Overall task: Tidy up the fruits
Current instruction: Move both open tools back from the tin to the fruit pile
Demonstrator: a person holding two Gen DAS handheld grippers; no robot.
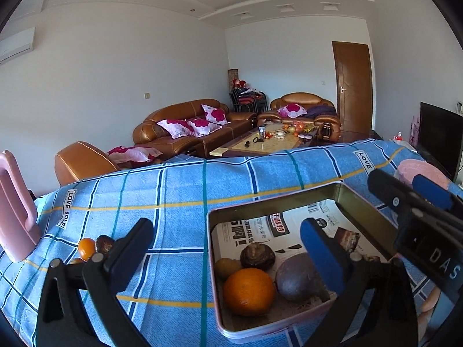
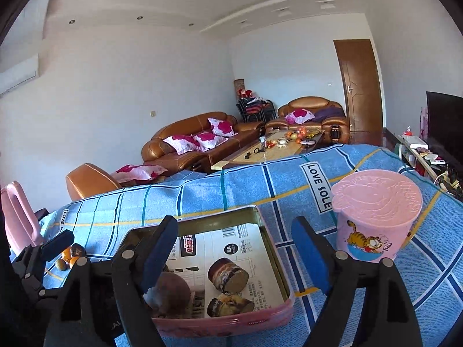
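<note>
A pink tin [image 1: 275, 199] lined with printed paper lies on the blue checked cloth. In it sit an orange [image 1: 249, 290], a dull purple fruit [image 1: 299, 277], a brown ridged fruit [image 1: 257, 256] and a small brownish-green one [image 1: 227, 267]. My left gripper [image 1: 228, 245] hangs open over the tin's left edge, with nothing between its pads. Further right, my right gripper [image 2: 234, 248] stands open above the tin [image 2: 217, 219], holding nothing, its left finger just over the purple fruit [image 2: 170, 289]. Loose fruits, a small orange [image 1: 86, 248] and a dark brown one [image 1: 104, 244], lie at the left.
A pink lidded cup [image 2: 376, 217] with a cartoon cat stands right of the tin. A pink handled container [image 1: 14, 211] stands at the table's left end. Beyond the table's far edge are brown sofas, a coffee table and a door.
</note>
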